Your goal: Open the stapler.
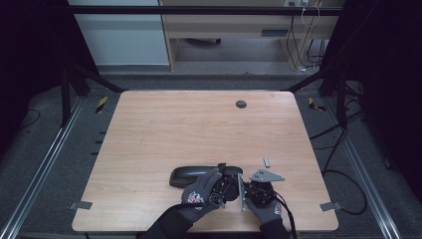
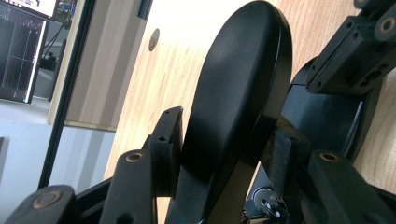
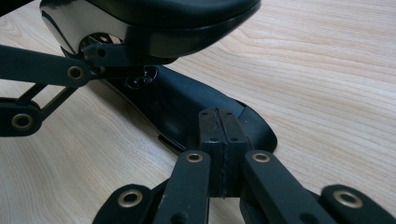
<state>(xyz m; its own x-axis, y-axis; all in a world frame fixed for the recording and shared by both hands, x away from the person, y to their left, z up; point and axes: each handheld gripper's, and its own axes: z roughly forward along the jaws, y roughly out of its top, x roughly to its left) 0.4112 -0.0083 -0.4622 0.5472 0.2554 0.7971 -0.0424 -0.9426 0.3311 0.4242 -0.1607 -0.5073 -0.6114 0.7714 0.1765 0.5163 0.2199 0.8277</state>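
High view: near the desk's (image 1: 149, 124) front edge, the left gripper (image 2: 224, 154) clamps a glossy, rigid, likely slippery black hinged case (image 1: 186, 175) by its lid, while the right gripper (image 3: 219, 154) rests pressed closed, empty.

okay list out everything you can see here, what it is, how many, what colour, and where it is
Glasses case: one, black and glossy, lying open near the front edge of the table; its lid sits between the left gripper's jaws.
Small metal piece: one, grey, on the table just beyond the right gripper; too small to identify.
Grommet hole: one, dark, near the table's far edge.
Table: one, light wood grain.
Desk: one, pale wood, on the floor beyond the table.
Left gripper: one, black, jaws clamped on the lid.
Right gripper: one, black, pads pressed together over the case's lower shell.
Hands: two, in grey gloves, at the front edge.
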